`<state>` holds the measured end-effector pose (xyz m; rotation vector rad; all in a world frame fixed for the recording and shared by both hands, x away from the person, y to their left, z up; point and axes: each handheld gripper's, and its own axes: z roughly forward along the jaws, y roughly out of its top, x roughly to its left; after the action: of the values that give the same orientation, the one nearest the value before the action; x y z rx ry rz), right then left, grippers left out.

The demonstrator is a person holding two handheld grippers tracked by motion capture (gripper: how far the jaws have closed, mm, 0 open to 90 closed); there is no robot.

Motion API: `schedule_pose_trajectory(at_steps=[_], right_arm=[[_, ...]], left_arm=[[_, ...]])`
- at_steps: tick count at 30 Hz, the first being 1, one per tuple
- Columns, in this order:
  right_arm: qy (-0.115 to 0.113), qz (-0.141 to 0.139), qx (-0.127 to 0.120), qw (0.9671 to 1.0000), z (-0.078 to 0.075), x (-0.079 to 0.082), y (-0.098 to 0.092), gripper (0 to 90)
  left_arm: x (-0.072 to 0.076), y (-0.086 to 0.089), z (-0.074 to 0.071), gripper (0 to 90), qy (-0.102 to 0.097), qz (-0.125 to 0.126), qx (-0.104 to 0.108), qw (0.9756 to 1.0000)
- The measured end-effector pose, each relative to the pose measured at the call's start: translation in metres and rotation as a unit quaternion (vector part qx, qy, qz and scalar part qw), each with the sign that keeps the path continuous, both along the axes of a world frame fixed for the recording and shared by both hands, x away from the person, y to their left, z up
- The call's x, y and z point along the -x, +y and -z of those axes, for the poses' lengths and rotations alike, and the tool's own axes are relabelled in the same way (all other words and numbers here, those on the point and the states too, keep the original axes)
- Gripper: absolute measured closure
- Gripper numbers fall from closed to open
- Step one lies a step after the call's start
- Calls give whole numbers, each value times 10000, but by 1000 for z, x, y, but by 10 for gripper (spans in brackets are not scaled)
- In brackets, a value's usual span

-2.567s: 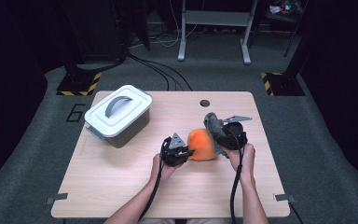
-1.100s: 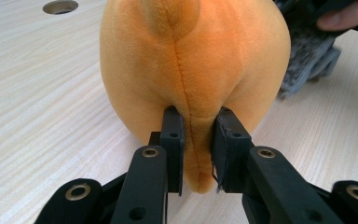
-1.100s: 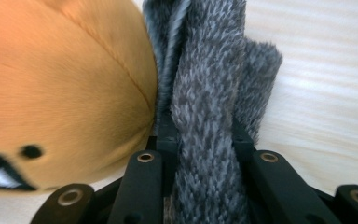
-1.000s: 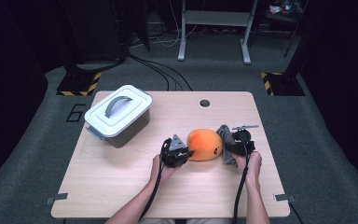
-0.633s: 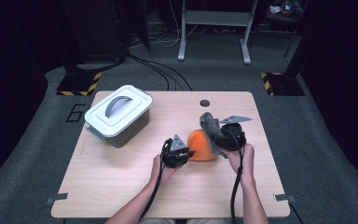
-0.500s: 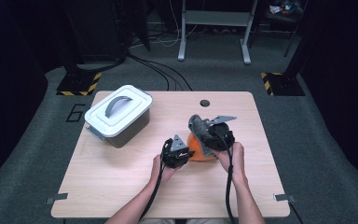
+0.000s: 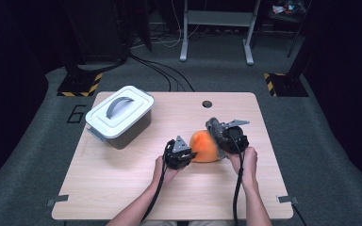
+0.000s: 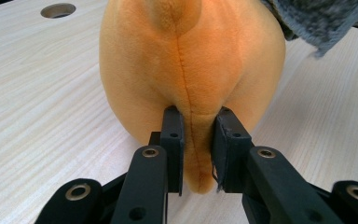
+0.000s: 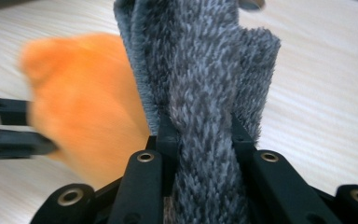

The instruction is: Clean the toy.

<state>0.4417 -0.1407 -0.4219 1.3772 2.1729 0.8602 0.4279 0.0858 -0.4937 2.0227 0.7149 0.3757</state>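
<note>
1. My left gripper (image 8: 196, 149) is clamped on the orange plush toy (image 8: 191, 65), both jaws pinching a fold of fabric right along its seam at the near, lower end.
2. From above, that same left gripper (image 7: 185, 154) sits just left of the plush toy (image 7: 204, 146), which rests on the wooden table (image 7: 122, 188), roughly mid-table and a little to the right.
3. My right gripper (image 9: 200, 135) is clenched on a grey fuzzy cloth (image 9: 200, 70); the bunched fabric stands up between the jaws and rises past them.
4. In the high view the right gripper (image 7: 219, 134) is tight against the right side of the toy, the grey cloth (image 7: 213, 125) at its tip up against the toy's upper right edge.
5. In the right gripper view the toy (image 9: 84, 107) shows blurred, just behind and left of the cloth, with the left gripper's jaws poking in from the left edge.
6. The left gripper view catches a corner of the grey cloth (image 8: 321, 18) hanging at the toy's upper right.
7. Well off to the left, a grey lidded box (image 7: 119, 115) with a handle on its white lid sits near the table's far-left corner, apart from both hands.
</note>
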Motion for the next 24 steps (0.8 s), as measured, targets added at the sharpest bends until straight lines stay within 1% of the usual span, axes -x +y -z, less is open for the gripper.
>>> schedule_pose_trajectory(at_steps=[1, 2, 3, 4, 6, 7, 8, 9, 11, 12, 13, 16, 17, 19, 21, 22, 23, 24], right_arm=[[62, 76, -47, 9999, 3, -1, -4, 730], [59, 122, -35, 9999, 8, -2, -9, 729], [139, 202, -59, 9997, 10, -2, -11, 728], [172, 250, -63, 9995, 13, -3, -15, 728], [238, 354, 5, 9991, 20, -6, -21, 728], [313, 417, 19, 9986, 24, -8, -24, 728], [321, 420, 32, 9986, 26, -9, -25, 728], [380, 475, 60, 9981, 30, -10, -26, 728], [556, 530, 94, 9970, 39, -13, -30, 728], [627, 568, 58, 9964, 42, -13, -30, 728], [756, 573, 53, 9955, 47, -15, -31, 728], [1010, 576, 29, 9932, 57, -18, -34, 726], [1000, 548, 26, 9935, 58, -19, -36, 725], [957, 612, -34, 9935, 52, -17, -38, 725], [786, 612, -24, 9950, 42, -14, -39, 725], [671, 606, -45, 9959, 32, -12, -38, 725], [507, 556, -32, 9972, 24, -11, -37, 725], [398, 540, -58, 9977, 15, -8, -35, 725]], left_arm=[[0, 0, 0, 758, -9, 1, -7, 10000], [0, 0, 0, 757, -14, 14, -10, 10000], [0, -1, 0, 758, -14, 16, -2, 10000], [1, -1, 0, 758, -20, 9, -21, 10000], [0, -1, 0, 758, -28, 12, -10, 10000], [0, -1, 0, 758, -26, 10, -6, 10000], [0, -1, 0, 758, -25, 11, -4, 10000], [0, -1, 0, 758, -21, 6, 3, 10000], [0, -1, 0, 758, -2, 7, 10, 10000], [0, -1, 0, 758, -10, 4, 9, 10000], [0, -1, 0, 758, -7, 8, 12, 10000], [0, 1, 0, 757, 21, 25, 42, 10000], [-1, 1, 0, 757, 32, 35, 45, 10000], [-1, 2, 0, 757, 61, 50, 34, 10000], [-1, 2, 1, 756, 38, 29, 49, 10000], [-1, 2, 1, 756, 34, 32, 50, 10000], [-1, 2, 1, 756, 33, 35, 53, 10000], [-1, 2, 1, 756, 34, 32, 53, 10000]])
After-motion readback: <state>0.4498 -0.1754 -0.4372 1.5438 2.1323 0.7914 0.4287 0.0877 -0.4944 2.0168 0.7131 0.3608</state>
